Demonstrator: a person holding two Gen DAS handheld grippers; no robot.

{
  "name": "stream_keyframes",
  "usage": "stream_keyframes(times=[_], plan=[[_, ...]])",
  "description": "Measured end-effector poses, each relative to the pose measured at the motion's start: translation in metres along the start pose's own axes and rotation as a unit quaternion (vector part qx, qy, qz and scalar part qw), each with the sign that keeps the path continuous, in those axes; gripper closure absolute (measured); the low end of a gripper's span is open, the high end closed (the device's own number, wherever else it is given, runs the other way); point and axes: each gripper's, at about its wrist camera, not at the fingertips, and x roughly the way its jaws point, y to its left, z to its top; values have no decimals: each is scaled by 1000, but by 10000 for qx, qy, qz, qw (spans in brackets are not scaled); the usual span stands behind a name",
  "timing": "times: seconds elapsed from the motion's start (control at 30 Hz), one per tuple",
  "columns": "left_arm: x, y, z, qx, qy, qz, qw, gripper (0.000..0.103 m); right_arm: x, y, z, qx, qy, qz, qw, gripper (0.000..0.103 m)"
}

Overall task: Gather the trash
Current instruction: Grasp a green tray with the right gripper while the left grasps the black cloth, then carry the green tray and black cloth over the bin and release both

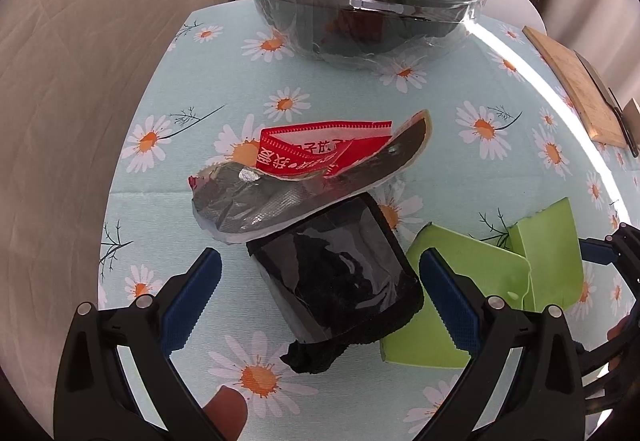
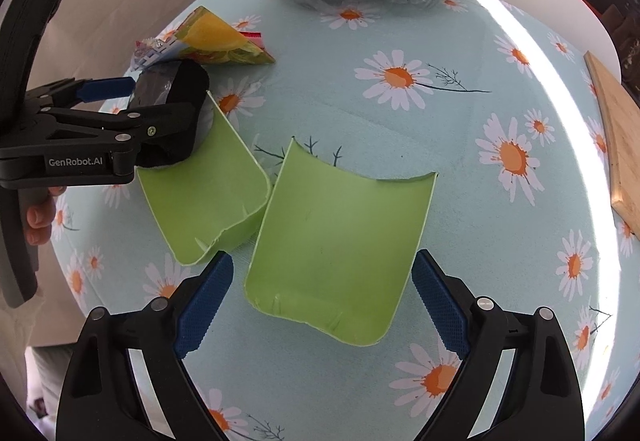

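Both claws point down at the daisy tablecloth (image 2: 460, 53). The left gripper (image 1: 320, 281) hangs with jaws apart astride a black pouch (image 1: 336, 277), a torn red wrapper (image 1: 320, 153) just behind it. The right gripper (image 2: 322, 305) spreads wide around one green plastic shard (image 2: 340, 249); its twin (image 2: 204, 201) lies beside. The bagged bin (image 1: 360, 1) waits beyond, a wooden board (image 2: 620, 137) off right.

Wrapper (image 1: 312, 177) apparently overlaps pouch (image 1: 336, 277), behind shards (image 2: 340, 241).

daisy tablecloth (image 2: 460, 41), wooden board (image 2: 620, 137)
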Motion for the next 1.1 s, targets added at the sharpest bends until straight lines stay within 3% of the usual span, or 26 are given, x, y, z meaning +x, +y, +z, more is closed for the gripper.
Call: stream_keyframes(times=[0.03, 0.2, 0.5, 0.77, 1.1], plan=[[0, 1, 0, -73, 53, -230, 9997, 27, 2, 0, 1, -32, 19, -24, 10000, 34], [-6, 8, -5, -229, 130, -536, 9982, 29, 0, -8, 2, 19, 53, 132, 9999, 36], [-24, 17, -28, -90, 263, -361, 9990, 29, -13, -61, -13, 598, 9, 187, 9980, 36], [-42, 45, -41, -173, 294, 80, 9994, 29, -31, -116, -23, 1232, -158, -9, 9923, 36], [-88, 83, -21, -342, -162, 485, 9981, 29, -69, -156, -4, 1412, -558, -393, 9876, 36]])
